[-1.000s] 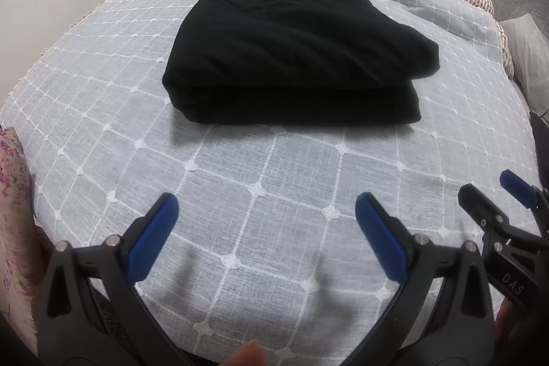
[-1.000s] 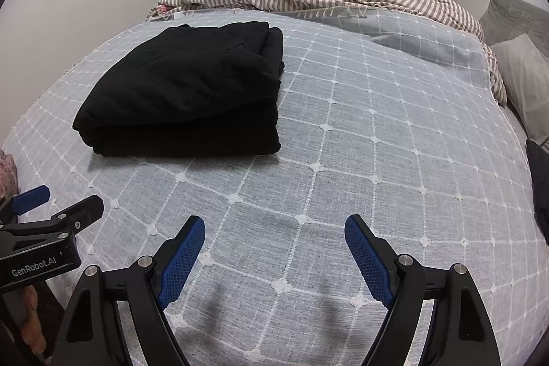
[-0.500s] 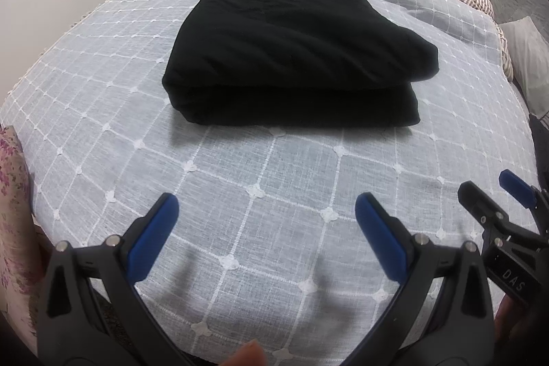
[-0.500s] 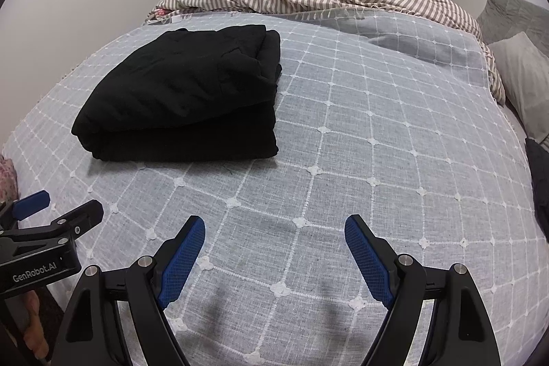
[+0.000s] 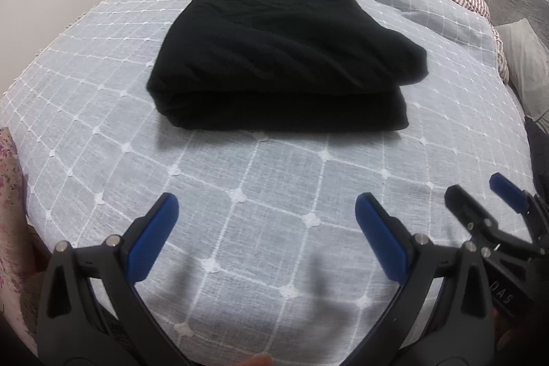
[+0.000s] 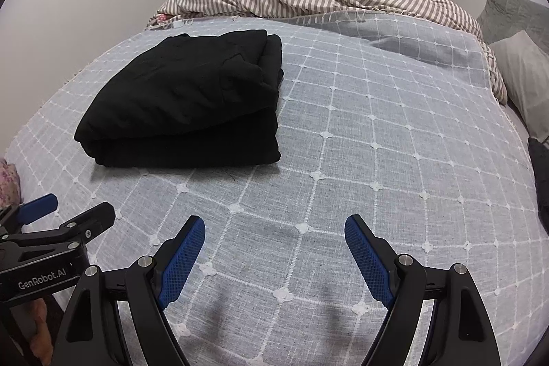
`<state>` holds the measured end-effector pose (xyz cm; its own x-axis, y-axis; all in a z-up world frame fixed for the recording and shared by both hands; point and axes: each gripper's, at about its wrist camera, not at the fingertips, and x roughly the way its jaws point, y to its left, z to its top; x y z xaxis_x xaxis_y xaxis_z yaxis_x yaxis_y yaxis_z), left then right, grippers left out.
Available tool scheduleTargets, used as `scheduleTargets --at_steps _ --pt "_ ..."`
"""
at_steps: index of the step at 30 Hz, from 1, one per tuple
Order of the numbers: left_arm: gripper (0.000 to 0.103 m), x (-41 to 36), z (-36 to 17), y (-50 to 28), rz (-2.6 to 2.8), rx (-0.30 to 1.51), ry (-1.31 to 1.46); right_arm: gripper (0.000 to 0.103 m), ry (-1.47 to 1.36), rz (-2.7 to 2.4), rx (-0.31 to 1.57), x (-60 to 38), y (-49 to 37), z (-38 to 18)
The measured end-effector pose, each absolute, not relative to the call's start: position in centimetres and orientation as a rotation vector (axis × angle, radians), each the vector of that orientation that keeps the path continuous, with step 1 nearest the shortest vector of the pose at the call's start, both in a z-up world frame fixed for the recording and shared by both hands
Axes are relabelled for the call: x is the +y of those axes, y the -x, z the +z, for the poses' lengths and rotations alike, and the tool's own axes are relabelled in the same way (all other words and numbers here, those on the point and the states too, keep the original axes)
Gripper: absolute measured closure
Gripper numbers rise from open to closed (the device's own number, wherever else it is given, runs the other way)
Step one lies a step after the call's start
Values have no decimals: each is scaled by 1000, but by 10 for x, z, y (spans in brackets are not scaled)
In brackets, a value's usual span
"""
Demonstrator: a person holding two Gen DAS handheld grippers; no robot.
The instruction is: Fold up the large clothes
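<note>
Garment (image 5: 281,57) lies folded and unmoved on the bed (image 5: 308,194); left claw (image 5: 266,218) and right claw (image 6: 274,242) remain apart, empty, withdrawn: folding appears complete.

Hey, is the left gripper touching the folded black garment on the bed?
Apart. The left wrist view shows the left gripper open, with a stretch of bare checked bedspread between it and the folded black garment.

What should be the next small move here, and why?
Probably none on the black garment: it already lies folded on the bed. Both the left gripper and right gripper are open, empty and short of it, so draw them back.
</note>
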<state>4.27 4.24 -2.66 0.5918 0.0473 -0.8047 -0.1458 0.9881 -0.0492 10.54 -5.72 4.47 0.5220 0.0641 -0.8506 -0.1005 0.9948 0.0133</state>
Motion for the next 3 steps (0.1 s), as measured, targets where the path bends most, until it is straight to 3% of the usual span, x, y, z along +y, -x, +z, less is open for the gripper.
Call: scheduleTargets --at_steps 3 --pt "1 36 -30 -46 128 925 113 18 27 90 1026 -64 -106 39"
